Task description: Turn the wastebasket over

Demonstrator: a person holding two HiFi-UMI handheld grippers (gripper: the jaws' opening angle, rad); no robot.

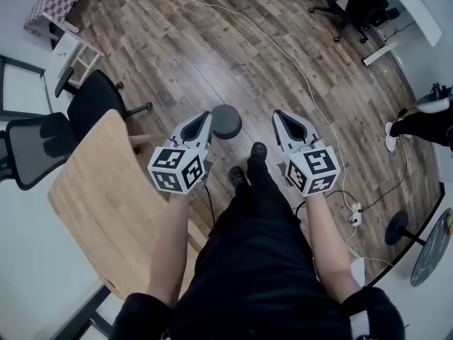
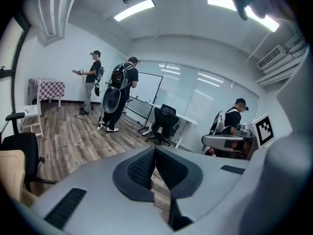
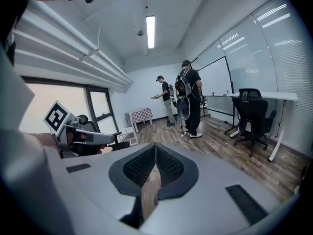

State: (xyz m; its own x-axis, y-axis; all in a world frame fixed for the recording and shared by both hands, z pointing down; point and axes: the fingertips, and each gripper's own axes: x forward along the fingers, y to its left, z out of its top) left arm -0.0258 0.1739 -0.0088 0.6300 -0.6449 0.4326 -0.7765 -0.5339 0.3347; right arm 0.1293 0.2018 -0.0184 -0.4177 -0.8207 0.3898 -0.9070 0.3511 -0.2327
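Where the left gripper (image 2: 155, 152) ends: jaw tips pressed together, nothing between them.
Right gripper (image 3: 155, 150): jaws likewise closed tip to tip, empty.
Wastebasket (image 1: 226, 121): dark and round, on the wooden floor (image 1: 177, 55) between the two gripper tips, touched by neither; which end is up I cannot tell.
Edges: the wooden table (image 1: 99, 204) runs its long edge beside the left forearm; a black chair (image 1: 99, 101) stands past its far corner.
Room: floorboards spread ahead of the basket, with a white cable (image 1: 301, 76) crossing them to the right.
Pose: both grippers reach forward side by side, tilted slightly down.
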